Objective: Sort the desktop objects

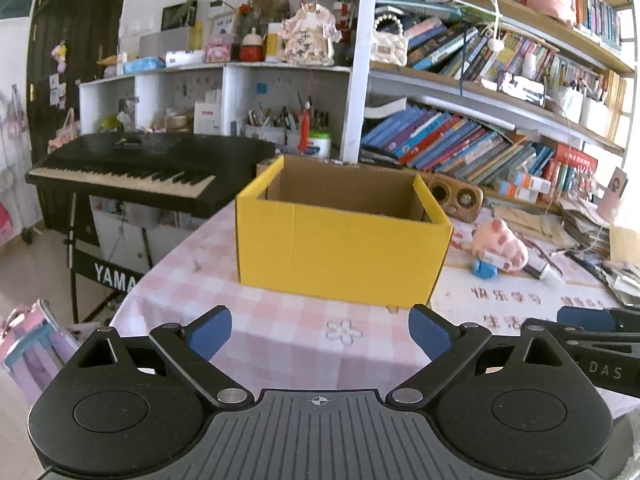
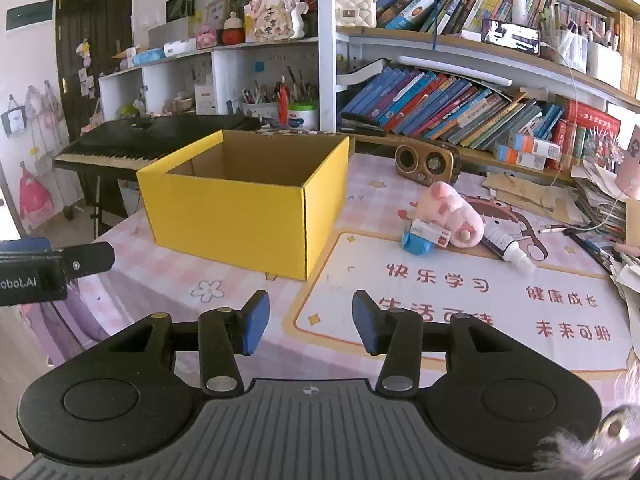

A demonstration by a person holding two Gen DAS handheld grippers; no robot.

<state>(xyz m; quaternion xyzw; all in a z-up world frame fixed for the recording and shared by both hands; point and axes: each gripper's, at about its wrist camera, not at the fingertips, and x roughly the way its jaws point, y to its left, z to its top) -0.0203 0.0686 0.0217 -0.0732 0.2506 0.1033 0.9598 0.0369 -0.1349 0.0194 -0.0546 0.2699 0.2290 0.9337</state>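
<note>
progress: nothing sorted yet | open yellow cardboard box [image 2: 240, 216] seen empty, frame centre-left | pink plush toy [image 2: 452, 216], small blue-white carton [image 2: 424, 238], white tube [image 2: 506, 248] left on tabletop [image 2: 440, 300], right of centre | left claw [image 1: 320, 334] and right claw [image 2: 311, 322] held apart, empty

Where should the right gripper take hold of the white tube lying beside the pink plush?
Probably across the tube's slim middle, coming from above with jaws straddling its width. It lies flat on the mat, cap end free toward the camera, upper end by the pink plush. The right gripper is open.
</note>
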